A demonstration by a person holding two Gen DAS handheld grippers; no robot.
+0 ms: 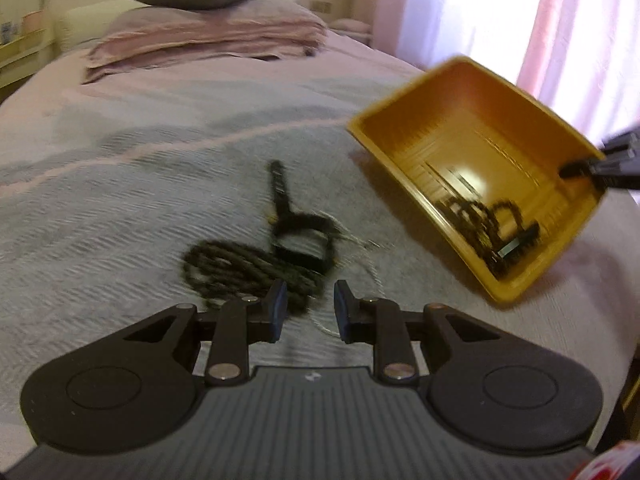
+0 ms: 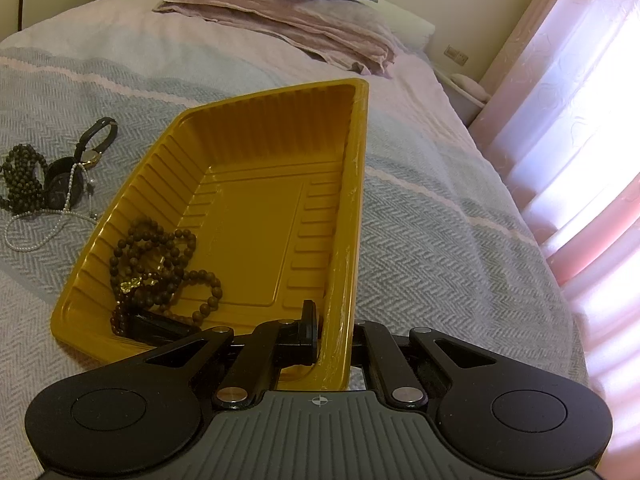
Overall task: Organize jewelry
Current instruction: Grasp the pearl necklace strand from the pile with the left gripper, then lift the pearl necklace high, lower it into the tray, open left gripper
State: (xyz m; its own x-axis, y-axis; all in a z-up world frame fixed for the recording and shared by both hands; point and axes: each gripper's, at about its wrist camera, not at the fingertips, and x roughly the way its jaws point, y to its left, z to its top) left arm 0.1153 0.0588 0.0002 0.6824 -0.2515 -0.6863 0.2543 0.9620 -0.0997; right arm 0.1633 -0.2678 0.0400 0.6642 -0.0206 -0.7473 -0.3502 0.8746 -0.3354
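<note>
In the left wrist view, the left gripper [image 1: 310, 308] hovered at lower centre with its fingers apart and nothing between them. Just beyond its tips, mid-frame, a coiled dark bead necklace [image 1: 248, 268] lay on the bedspread [image 1: 120, 208], touching a black-strapped watch [image 1: 296, 224] behind it; a thin pearl strand [image 1: 360, 264] trailed off to the right. At the right of the frame the yellow tray [image 1: 472, 152] hung tilted, one corner lifted, the right gripper [image 1: 592, 168] clamped on its rim. Beads had slid to its low corner. This frame was motion-blurred.

In the right wrist view, the right gripper's fingers were closed narrowly on the tray's near wall, one finger inside and one outside. A brown bead string [image 2: 160, 268] and a dark flat object, too hidden to name, sat in the lower left of the tray. The remaining jewelry lay at the left edge of the frame.

The tray seemed thin, light and flexible, liable to twist when held by one edge. The bead necklace looked limp and slippery; pinching several bunched loops at once would probably serve best. The pearl strand appeared delicate and tangled with the watch.
</note>
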